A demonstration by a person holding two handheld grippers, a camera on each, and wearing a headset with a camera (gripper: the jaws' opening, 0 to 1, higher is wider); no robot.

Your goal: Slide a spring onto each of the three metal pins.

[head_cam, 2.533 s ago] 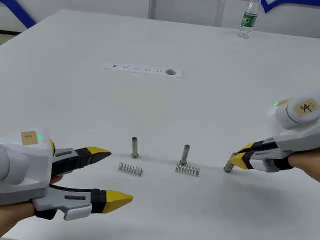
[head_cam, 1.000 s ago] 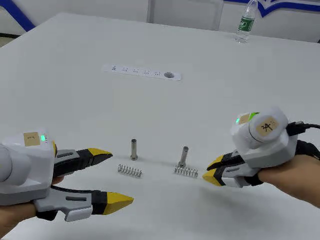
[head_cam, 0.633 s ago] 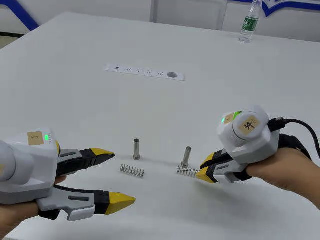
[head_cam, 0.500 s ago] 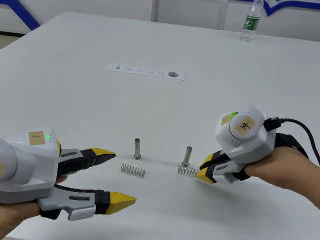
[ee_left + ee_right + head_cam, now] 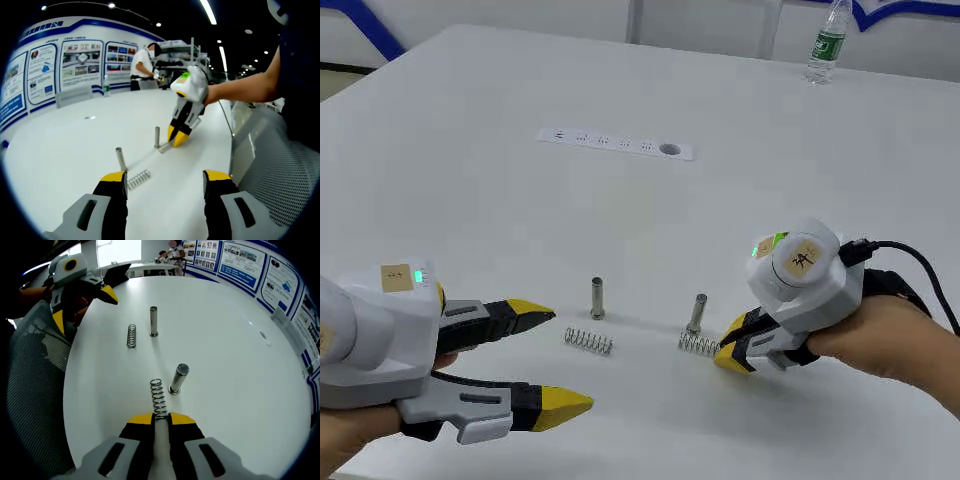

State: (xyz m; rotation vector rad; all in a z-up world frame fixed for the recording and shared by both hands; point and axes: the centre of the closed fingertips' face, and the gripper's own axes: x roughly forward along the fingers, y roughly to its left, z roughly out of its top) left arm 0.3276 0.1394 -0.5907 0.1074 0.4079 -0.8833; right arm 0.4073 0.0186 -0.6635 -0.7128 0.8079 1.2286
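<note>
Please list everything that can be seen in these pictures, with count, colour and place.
table: 1, white, under everything.
metal pins: 2, silver, upright, mid-table.
free spring: 1, silver, lying before one pin.
gripped spring: 1, silver, lying beside the other pin.
socket strip: 1, white, farther back.
bottle: 1, clear, green label, far edge.
background person: 1, white shirt, beyond the table.
cable: 1, black, behind the right gripper.
left gripper: 1, white-black, yellow tips, open, near side.
right gripper: 1, same colours, shut on the gripped spring's end.

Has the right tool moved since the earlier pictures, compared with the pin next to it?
Yes. The right tool moved left toward the pin; its tips now pinch the spring lying beside it.
</note>
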